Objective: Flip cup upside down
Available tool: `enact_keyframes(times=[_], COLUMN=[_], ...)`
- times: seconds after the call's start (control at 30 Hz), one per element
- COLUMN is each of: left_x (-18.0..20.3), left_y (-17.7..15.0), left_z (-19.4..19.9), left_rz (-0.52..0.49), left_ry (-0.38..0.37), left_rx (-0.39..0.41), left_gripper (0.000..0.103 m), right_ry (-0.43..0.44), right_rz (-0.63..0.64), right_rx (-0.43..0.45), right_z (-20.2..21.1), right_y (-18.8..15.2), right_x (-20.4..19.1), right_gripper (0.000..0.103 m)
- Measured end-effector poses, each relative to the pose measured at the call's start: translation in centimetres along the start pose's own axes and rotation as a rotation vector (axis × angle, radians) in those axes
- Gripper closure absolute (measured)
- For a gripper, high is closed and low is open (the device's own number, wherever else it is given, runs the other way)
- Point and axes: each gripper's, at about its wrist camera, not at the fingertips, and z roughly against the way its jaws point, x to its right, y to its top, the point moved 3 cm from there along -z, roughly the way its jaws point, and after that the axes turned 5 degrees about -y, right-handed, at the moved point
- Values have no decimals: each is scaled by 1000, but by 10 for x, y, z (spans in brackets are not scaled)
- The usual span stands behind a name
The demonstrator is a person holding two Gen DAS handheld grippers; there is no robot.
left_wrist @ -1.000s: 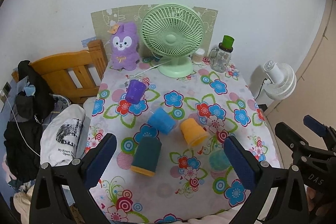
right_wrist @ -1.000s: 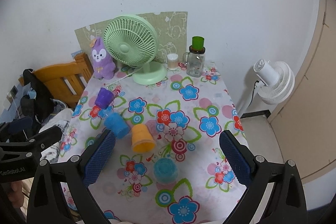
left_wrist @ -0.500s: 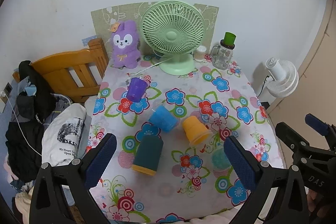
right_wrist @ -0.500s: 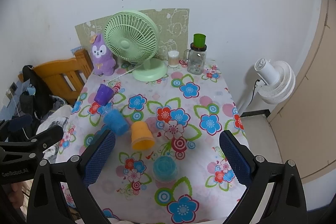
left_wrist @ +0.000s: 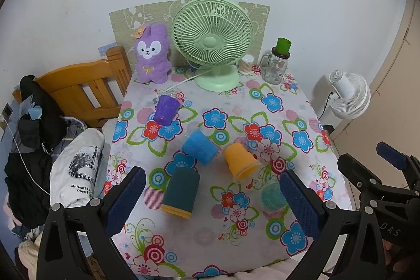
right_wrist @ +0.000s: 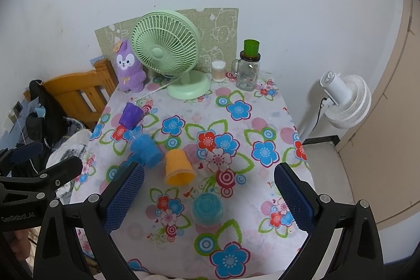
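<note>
Sitting on the flowered worktop [left_wrist: 275, 127] are five cups, and the orange cup [left_wrist: 240, 160] in the middle is the landmark. It stands upside down, mouth on the cloth, tipped a little in the fisheye view. Just beside it on the left lies the blue cup [left_wrist: 199, 146]. In front of the blue one stands the dark cup [left_wrist: 181, 192], also mouth down, with a yellow rim. Far behind and left of the orange cup is the purple cup [left_wrist: 166, 109], mouth up. In front and to the right of the orange cup sits the teal cup [right_wrist: 207, 207], seen from above.

Right of the orange cup the cloth is bare all the way to the worktop edge. Behind it, at the wall, stand the fan [left_wrist: 212, 43], the bunny [left_wrist: 152, 54] and the jar [left_wrist: 275, 64].

Both claws hang above the near edge of the worktop, pointing down at the cups. The left claw [left_wrist: 212, 204] is spread wide, holding nothing and touching nothing; the dark cup shows between its pads. The right claw [right_wrist: 210, 198] is spread wide too and empty, with the teal cup between its pads, below them.
</note>
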Motion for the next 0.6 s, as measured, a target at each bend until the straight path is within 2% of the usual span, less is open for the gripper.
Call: enact_keyframes(times=[0.6], left_x=[2], left_y=[0], left_z=[-3], left_rz=[-3], left_ry=[5], left_rx=[-16], left_gripper=[0], right_ry=[14], right_rz=[2], right_rx=[-14], right_z=[-4], right_y=[0], right_x=[0], right_gripper=[3])
